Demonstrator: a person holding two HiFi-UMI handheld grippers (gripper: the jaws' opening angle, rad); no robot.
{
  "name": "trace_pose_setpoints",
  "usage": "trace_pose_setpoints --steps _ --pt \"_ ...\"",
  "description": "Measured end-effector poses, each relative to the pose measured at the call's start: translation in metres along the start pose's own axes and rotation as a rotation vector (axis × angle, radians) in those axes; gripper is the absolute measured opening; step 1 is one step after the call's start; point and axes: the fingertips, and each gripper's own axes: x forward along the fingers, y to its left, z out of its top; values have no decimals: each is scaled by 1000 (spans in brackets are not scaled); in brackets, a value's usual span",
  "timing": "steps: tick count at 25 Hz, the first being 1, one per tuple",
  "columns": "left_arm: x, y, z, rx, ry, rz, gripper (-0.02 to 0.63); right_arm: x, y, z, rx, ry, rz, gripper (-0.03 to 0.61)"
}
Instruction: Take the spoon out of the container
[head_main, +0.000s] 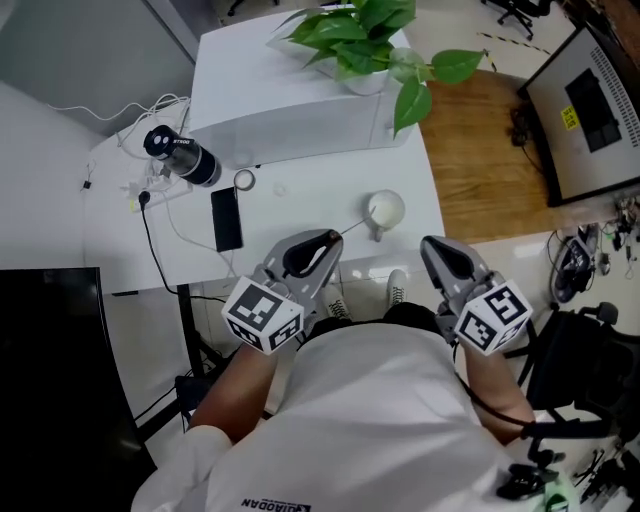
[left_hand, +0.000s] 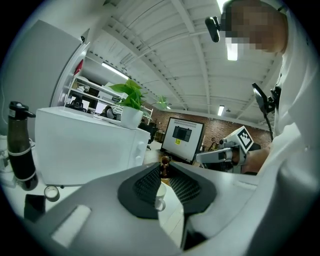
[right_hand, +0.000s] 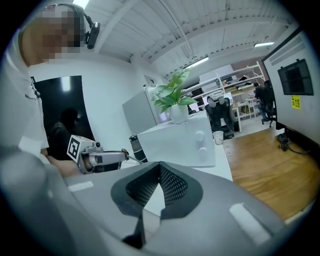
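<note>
Spoon (head_main: 352, 231) sits in a white cup (head_main: 386, 209), its handle leaning out over the rim to the left. The cup stands on a white table (head_main: 300, 215), near the front edge.

At the table's left end a dark bottle (head_main: 183, 156) stands upright among loose cables (head_main: 150, 195). Just right of it lies a tape roll (head_main: 244, 180), with a black phone (head_main: 227, 218) flat on the table in front of it. Behind these is a white box (head_main: 290, 100) with a potted plant (head_main: 360, 35) on top.

The left gripper (head_main: 328, 243) is held over the front edge, left of the cup, its tips near the end of the spoon handle but apart from it. Its own view shows the jaws brought together at the tips, with nothing caught between them. The cup (left_hand: 159, 197) shows beyond them.

The right gripper (head_main: 432, 247) hangs right of the cup, off the table's corner. Its jaws are likewise pressed together and empty.

Further right is a wood floor (head_main: 480, 150) and a monitor (head_main: 590, 100).
</note>
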Motion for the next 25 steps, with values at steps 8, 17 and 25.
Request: trace_pose_setpoints --steps 8,17,25 --pt "-21 -16 -9 -2 -19 34 54 -19 15 -6 -24 -12 16 6" --pt "-20 -81 -31 -24 -62 148 54 -77 21 -16 -104 35 141 6" --pt "-13 -157 -61 -41 -63 258 54 -155 7 -54 -109 67 206 6"
